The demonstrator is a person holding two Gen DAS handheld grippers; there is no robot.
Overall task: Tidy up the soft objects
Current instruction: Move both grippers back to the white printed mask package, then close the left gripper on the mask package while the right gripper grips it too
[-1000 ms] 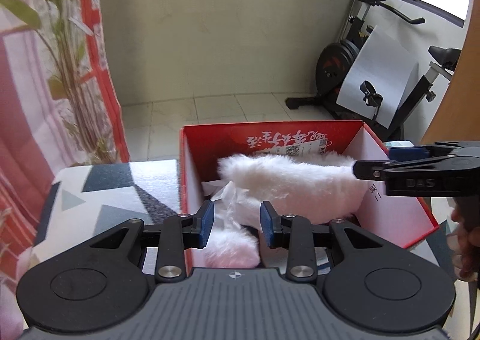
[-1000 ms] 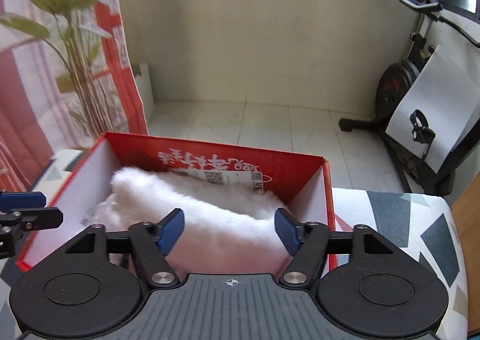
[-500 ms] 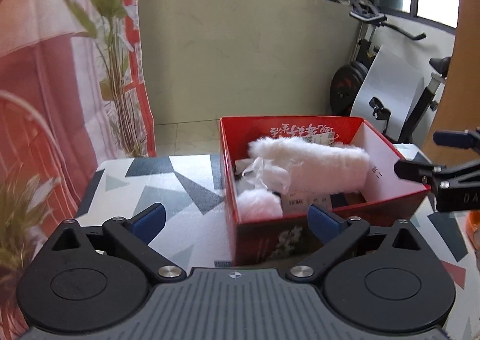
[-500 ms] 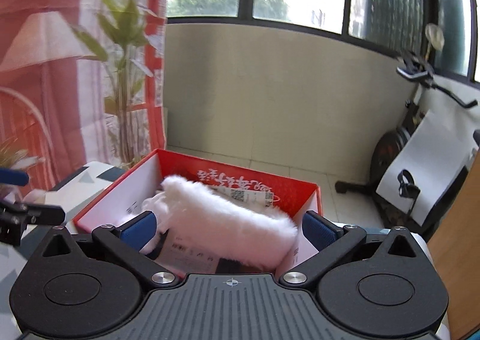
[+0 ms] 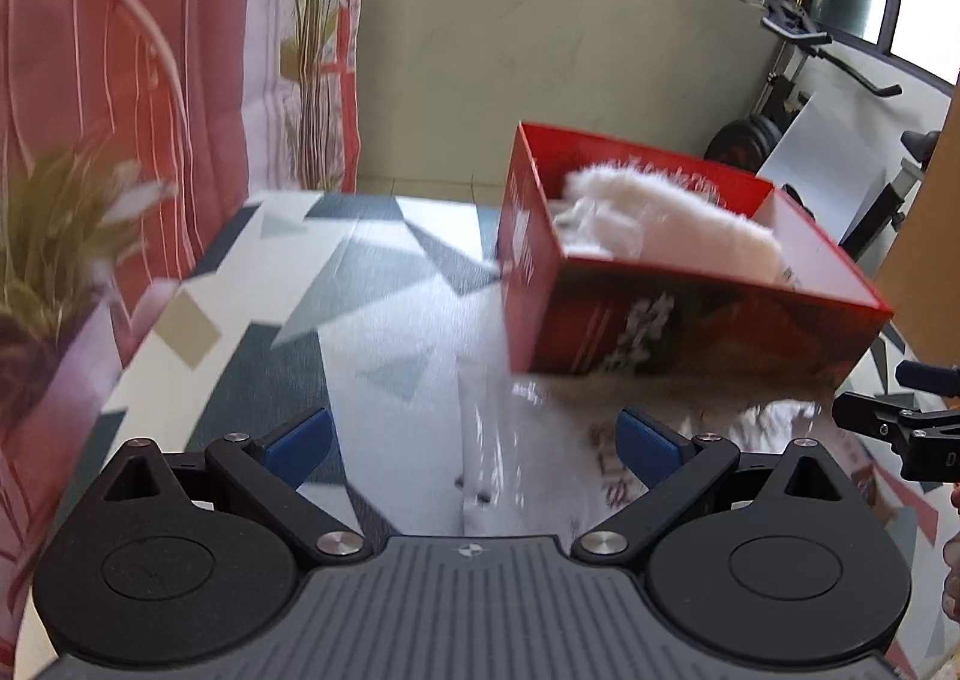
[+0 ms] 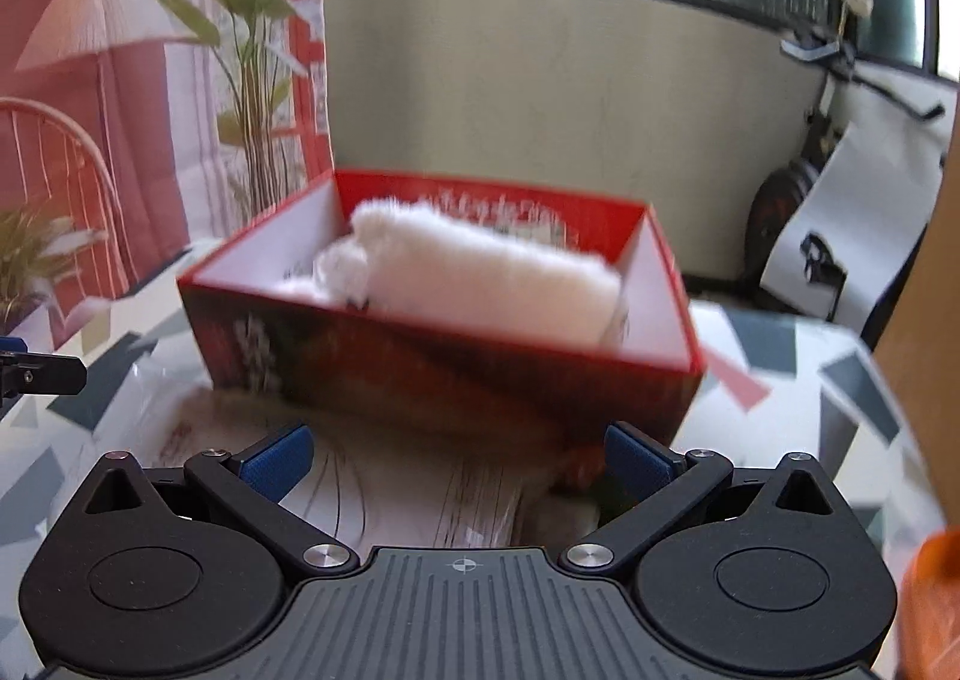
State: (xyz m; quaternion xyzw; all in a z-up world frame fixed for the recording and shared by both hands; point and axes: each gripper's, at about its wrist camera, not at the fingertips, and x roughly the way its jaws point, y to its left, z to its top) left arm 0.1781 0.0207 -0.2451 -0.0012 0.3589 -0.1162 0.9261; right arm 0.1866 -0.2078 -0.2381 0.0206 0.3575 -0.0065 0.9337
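A white fluffy soft item (image 5: 672, 224) (image 6: 480, 278) lies inside the open red cardboard box (image 5: 660, 332) (image 6: 420, 374) on the patterned table. My left gripper (image 5: 474, 440) stands open and empty, back from the box's near left corner. My right gripper (image 6: 459, 455) is also open and empty, just in front of the box's front wall. In the left wrist view the right gripper (image 5: 900, 422) shows at the right edge. The tip of the left gripper (image 6: 36, 374) shows at the left edge of the right wrist view. A clear plastic wrapper (image 6: 390, 476) (image 5: 600, 440) lies on the table under both.
The table (image 5: 336, 284) carries a grey, white and blue geometric cloth. A potted plant (image 5: 54, 254) stands at the near left, before a red and white curtain (image 5: 180, 80). An exercise bike (image 5: 798, 98) stands at the back right, and something orange (image 6: 930, 590) at the near right.
Both grippers opened wide, let go of the white fluffy item and pulled back out of the box. The item stays in the box, which now lies farther ahead.
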